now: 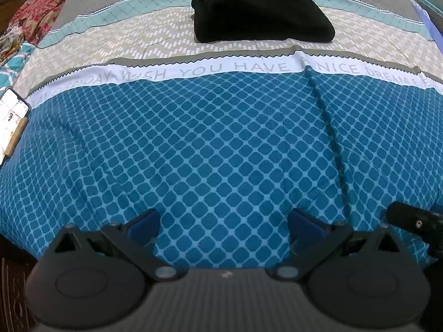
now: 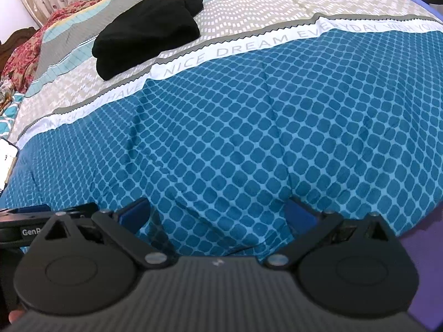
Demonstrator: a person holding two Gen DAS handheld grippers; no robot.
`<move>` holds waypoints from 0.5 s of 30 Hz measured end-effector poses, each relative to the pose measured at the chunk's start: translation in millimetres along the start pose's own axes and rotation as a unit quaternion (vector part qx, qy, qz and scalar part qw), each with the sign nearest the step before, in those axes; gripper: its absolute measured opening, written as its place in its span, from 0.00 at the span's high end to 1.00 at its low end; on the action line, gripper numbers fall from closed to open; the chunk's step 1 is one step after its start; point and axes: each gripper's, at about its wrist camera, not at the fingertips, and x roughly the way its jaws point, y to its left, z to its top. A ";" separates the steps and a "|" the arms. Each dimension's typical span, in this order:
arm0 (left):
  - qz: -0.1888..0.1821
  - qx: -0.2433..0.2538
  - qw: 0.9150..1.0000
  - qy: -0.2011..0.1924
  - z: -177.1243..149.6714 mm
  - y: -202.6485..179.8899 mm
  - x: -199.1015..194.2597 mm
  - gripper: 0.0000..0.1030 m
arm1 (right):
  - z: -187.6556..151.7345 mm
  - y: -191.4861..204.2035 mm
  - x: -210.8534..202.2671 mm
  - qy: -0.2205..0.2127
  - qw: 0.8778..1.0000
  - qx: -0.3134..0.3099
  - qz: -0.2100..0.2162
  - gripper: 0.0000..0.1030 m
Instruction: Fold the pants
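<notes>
Nearest, the left tool (image 1: 223, 222) and the right tool (image 2: 217, 215) both stand wide over the blue lattice part of the bedsheet (image 1: 221, 144), nothing between their blue pads. The left tool's body, seen at the edge of the right wrist view, carries lettering that starts "GenR", the rest hidden. Farther on, a white band (image 1: 249, 67) reads "WISH YOU HAVE A NICE DREAM". Beyond it the black pants (image 1: 260, 11) lie folded on the bed. A lit phone (image 1: 12, 119), probably, lies at the left edge.
</notes>
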 end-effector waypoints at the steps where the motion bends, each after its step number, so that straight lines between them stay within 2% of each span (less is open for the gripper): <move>1: 0.001 -0.001 1.000 0.000 -0.5 -1.5 -0.3 0.00 | 0.2 -0.3 0.7 0.000 1.000 0.002 0.001 0.00; 11: 0.004 -0.005 1.000 0.004 3.6 -0.8 4.0 0.00 | -1.1 -6.7 -1.6 -0.002 1.000 0.014 0.010 0.00; 15: 0.005 -0.002 1.000 0.002 3.9 -0.6 4.3 0.00 | -3.9 -6.9 1.9 0.014 1.000 0.024 0.009 0.00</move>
